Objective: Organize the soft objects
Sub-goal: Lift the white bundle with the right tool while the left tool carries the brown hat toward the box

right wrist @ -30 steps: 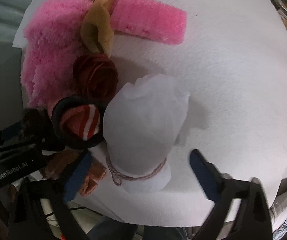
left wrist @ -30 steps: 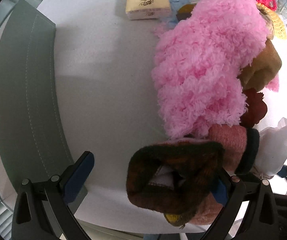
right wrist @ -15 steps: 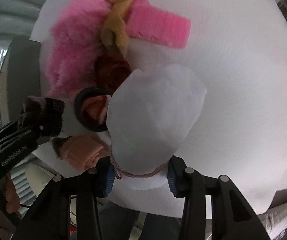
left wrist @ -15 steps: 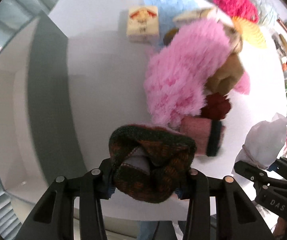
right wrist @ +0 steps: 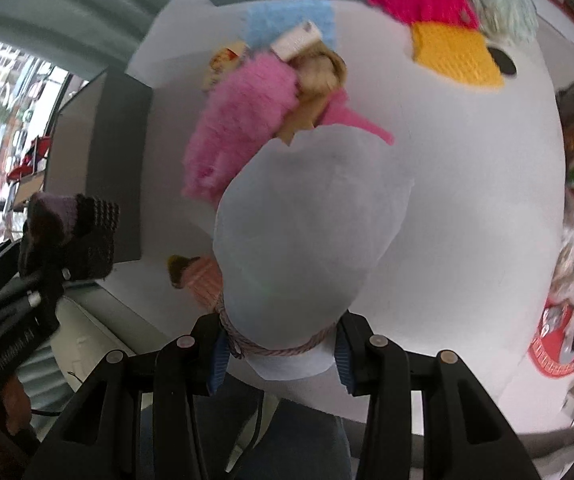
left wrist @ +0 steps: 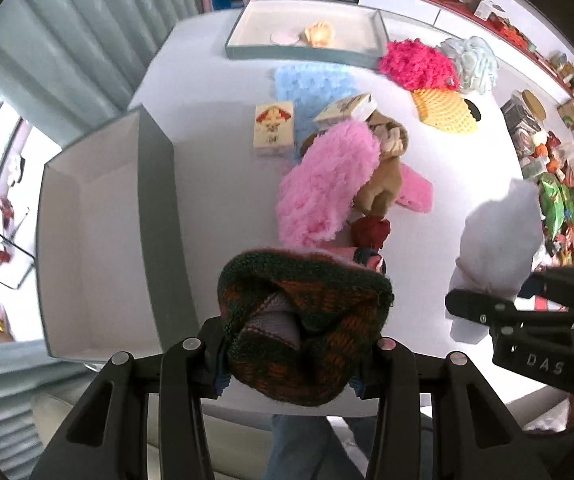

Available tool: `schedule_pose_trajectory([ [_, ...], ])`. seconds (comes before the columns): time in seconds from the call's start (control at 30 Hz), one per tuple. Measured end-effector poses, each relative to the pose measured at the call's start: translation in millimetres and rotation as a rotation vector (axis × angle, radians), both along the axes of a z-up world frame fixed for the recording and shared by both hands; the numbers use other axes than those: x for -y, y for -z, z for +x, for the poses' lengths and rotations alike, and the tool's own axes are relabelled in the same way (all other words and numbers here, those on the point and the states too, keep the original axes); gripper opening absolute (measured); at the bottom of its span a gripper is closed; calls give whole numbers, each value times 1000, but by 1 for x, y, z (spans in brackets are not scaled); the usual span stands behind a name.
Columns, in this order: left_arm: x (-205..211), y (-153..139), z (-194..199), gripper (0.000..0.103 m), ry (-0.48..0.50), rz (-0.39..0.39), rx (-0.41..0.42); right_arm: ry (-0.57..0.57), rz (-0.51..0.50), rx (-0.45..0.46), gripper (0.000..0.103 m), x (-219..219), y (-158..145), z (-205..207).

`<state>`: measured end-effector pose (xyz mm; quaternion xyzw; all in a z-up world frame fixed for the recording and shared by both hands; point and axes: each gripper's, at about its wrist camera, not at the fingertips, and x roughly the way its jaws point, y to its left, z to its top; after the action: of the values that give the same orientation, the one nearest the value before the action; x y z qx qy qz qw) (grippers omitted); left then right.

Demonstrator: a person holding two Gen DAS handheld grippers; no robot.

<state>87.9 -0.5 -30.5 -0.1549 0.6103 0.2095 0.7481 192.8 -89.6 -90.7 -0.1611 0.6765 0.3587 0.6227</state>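
Observation:
My left gripper (left wrist: 289,376) is shut on a dark green and orange knitted hat (left wrist: 307,320) and holds it above the white table (left wrist: 227,184). My right gripper (right wrist: 281,354) is shut on a white drawstring pouch (right wrist: 307,232), also lifted; it shows in the left wrist view (left wrist: 495,236) at the right. A fluffy pink piece (left wrist: 327,188), a tan knit (left wrist: 383,176) and a dark red item (left wrist: 371,230) lie piled mid-table. An open grey box (left wrist: 99,248) with a white inside stands at the left.
A grey tray (left wrist: 303,36) with two small items sits at the far edge. A blue fluffy cloth (left wrist: 311,84), two tissue packs (left wrist: 273,128), a magenta fluffy piece (left wrist: 415,64), a yellow knit (left wrist: 443,110) and a pale blue pouf (left wrist: 475,62) lie beyond the pile.
Both grippers closed, the left on the knitted hat and the right on the white pouch, and both rose well above the table, widening the view.

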Motion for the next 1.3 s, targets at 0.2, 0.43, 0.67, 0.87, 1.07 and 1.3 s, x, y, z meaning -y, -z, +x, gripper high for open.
schedule_pose_trajectory([
  [0.2,-2,-30,1,45,2,63,42,-53,41,38,47,-27,-23,7],
  [0.43,-5,-42,-2,45,-13,89,62,-89,81,55,47,-3,-46,10],
  [0.67,-7,-43,-8,45,-31,93,62,-73,90,36,47,2,-49,11],
  [0.87,-7,-43,-9,45,-30,91,62,-69,87,27,47,2,-47,10],
  [1.07,-8,-44,-10,45,-21,94,66,-68,86,27,47,1,-47,10],
  [1.3,-8,-44,-11,45,-20,92,66,-68,84,27,47,2,-47,11],
])
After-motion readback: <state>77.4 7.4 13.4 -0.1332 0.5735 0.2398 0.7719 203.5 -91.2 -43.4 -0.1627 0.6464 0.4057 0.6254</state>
